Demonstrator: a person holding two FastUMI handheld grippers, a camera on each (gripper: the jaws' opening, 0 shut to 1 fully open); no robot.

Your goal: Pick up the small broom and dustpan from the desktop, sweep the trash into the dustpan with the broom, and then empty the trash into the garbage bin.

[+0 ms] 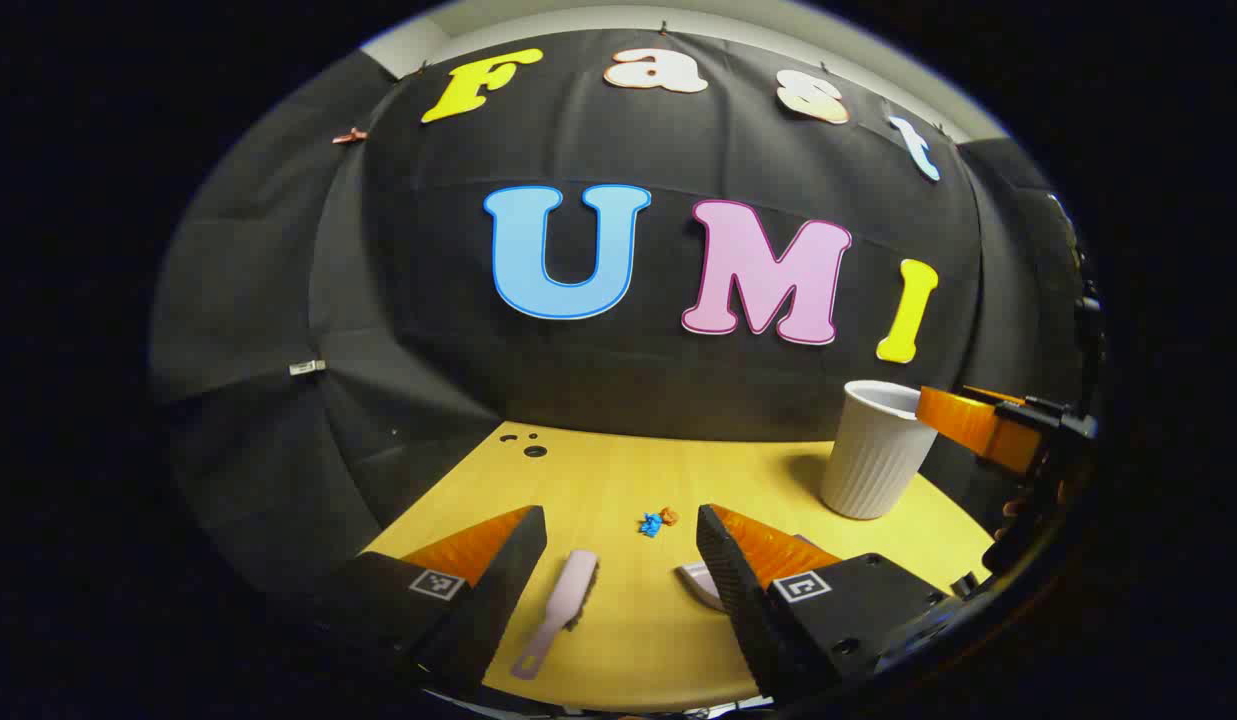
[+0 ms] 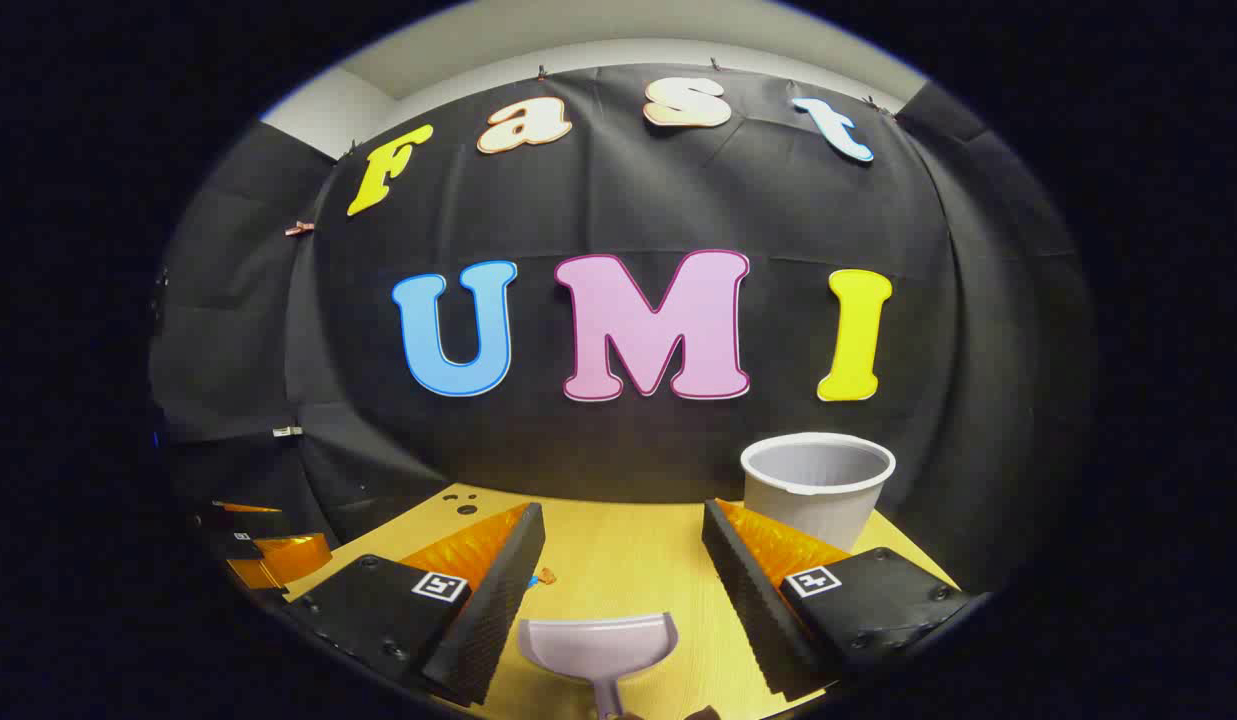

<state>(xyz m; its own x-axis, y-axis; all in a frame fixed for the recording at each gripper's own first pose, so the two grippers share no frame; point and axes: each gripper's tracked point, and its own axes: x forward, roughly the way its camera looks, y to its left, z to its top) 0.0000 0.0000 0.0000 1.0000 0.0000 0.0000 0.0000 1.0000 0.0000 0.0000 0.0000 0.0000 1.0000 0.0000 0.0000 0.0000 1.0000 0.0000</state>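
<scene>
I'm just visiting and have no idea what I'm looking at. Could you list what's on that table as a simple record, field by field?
table: yellow wooden top
broom: small pale pink brush, lying flat between the left gripper's fingers, not held
dustpan: pale pink, flat on the table between the right gripper's fingers, not held
trash: small blue and orange scraps in mid-table
garbage bin: white ribbed cup-like bin, upright, at the far right
left gripper: open
right gripper: open

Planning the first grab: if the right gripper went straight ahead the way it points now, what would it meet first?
Most likely the dustpan, which lies on the desktop between the open jaws of the right gripper. Beyond it the wood looks bare up to the wall, with the garbage bin off to the right. Depth is uncertain.
</scene>
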